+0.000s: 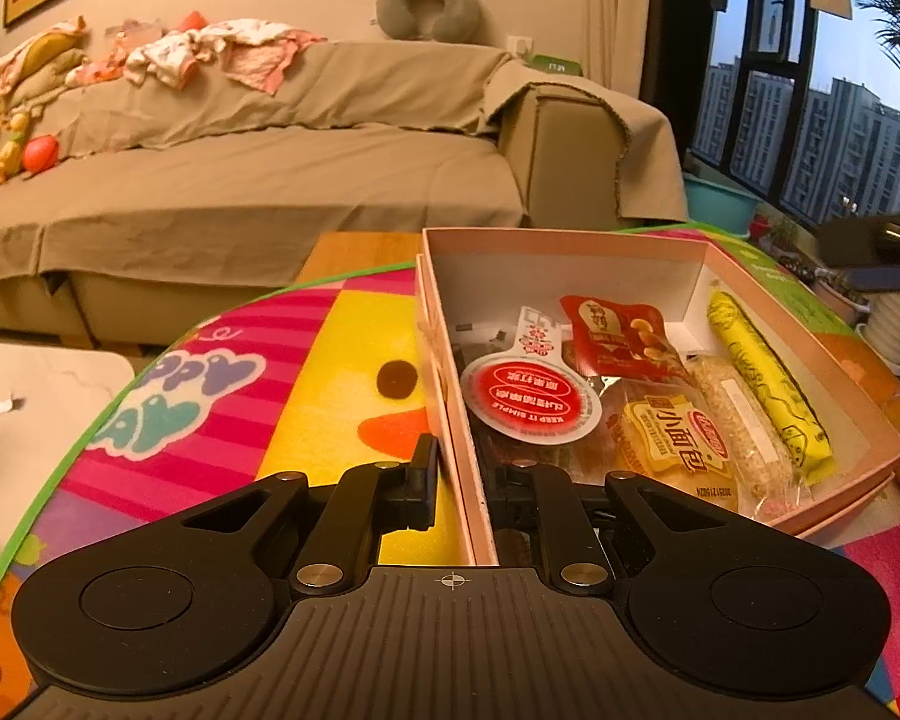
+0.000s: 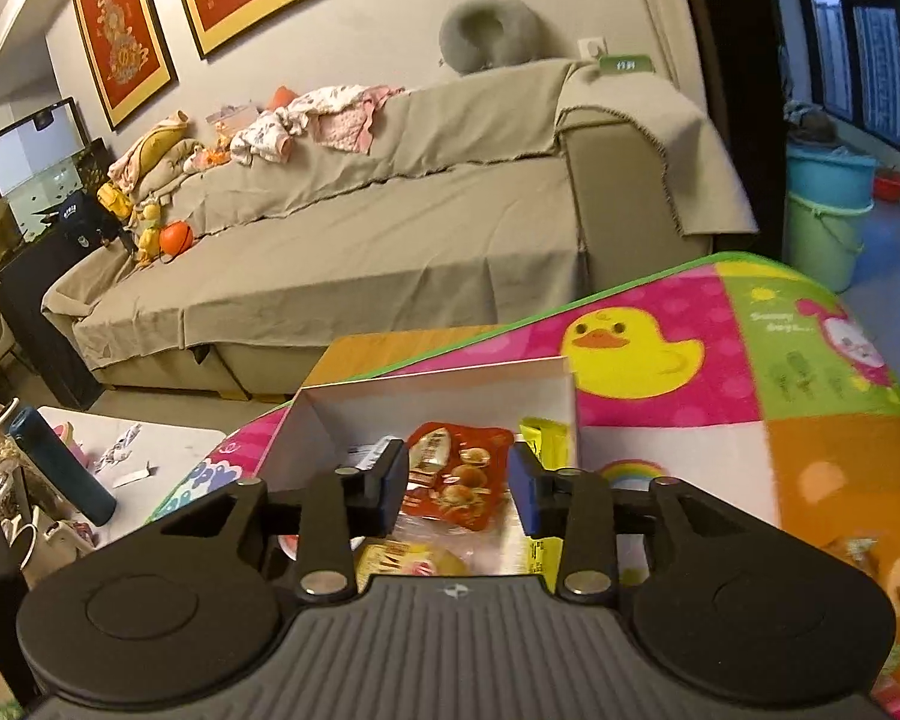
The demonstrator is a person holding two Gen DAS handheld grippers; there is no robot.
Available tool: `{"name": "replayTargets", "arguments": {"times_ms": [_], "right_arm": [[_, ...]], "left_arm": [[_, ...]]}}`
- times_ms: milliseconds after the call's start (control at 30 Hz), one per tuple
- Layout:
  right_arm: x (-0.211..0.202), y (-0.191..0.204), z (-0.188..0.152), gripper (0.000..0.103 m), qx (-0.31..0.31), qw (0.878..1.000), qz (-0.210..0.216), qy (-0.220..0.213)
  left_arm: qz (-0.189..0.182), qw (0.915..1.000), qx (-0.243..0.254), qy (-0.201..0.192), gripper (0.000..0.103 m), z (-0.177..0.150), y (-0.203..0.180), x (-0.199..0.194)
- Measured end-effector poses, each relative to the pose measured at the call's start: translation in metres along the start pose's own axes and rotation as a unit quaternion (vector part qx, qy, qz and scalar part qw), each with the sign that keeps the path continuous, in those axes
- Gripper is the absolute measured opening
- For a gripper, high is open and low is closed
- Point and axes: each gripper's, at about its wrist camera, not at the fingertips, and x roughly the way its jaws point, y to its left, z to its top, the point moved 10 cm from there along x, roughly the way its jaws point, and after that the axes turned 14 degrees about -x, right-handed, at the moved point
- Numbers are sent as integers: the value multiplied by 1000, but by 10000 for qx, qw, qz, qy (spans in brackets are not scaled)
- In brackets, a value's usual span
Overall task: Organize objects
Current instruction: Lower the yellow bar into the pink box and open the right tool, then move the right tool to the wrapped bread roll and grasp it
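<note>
The pink cardboard box (image 1: 804,354) sits on the bright play mat with the yellow duck (image 1: 330,372), and it is full of snacks. My left gripper (image 1: 462,480) has one finger outside the near wall of the box and one finger inside, with the thin wall between them. I think the fingers are pinched on that wall, holding the box steady. The wall is stiff card but thin, so I would squeeze gently or it could bend.

Inside lie a red nut packet (image 1: 615,330), a small yellow bread bag (image 1: 684,450), a long yellow wrapped stick (image 1: 762,384), a pale grainy bar in clear wrap (image 1: 738,426) and a round red and white lid (image 1: 531,399). These look light, soft and crinkly. Shiny wrap can slip, so I would grab a packet by its flat middle or a sealed edge.

My right gripper (image 2: 457,483) hangs over the box with its fingers about halfway apart. It holds nothing. The red nut packet (image 2: 456,480) lies just under the gap.

Past the mat is a big brown sofa (image 2: 390,228).
</note>
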Motion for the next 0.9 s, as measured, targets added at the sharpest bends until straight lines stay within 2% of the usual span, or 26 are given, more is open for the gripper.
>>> {"name": "replayTargets", "arguments": {"times_ms": [33,100,200,400,567,767,900], "right_arm": [[-6,-3,-2,44,-35,10000,-51,-44],[-19,-11,-10,57,-94,9997,-169,-120],[-34,-27,-32,62,-124,9992,-374,-71],[-59,-66,-93,71,-136,9946,-979,300],[-81,-82,-140,79,-170,9911,-1212,516],[-88,-90,-144,86,-718,9825,-1670,412],[-72,-99,-133,88,-717,9823,-1682,410]], "left_arm": [[0,10000,-1,1,15,0,0,0],[2,10000,0,1,14,0,0,0],[20,10000,-4,3,14,0,0,0],[30,10000,-11,10,14,-1,0,1],[81,10000,-20,14,13,-1,0,1],[136,9999,-7,17,13,-3,0,0],[141,9999,-6,19,13,-3,0,-1]]}}
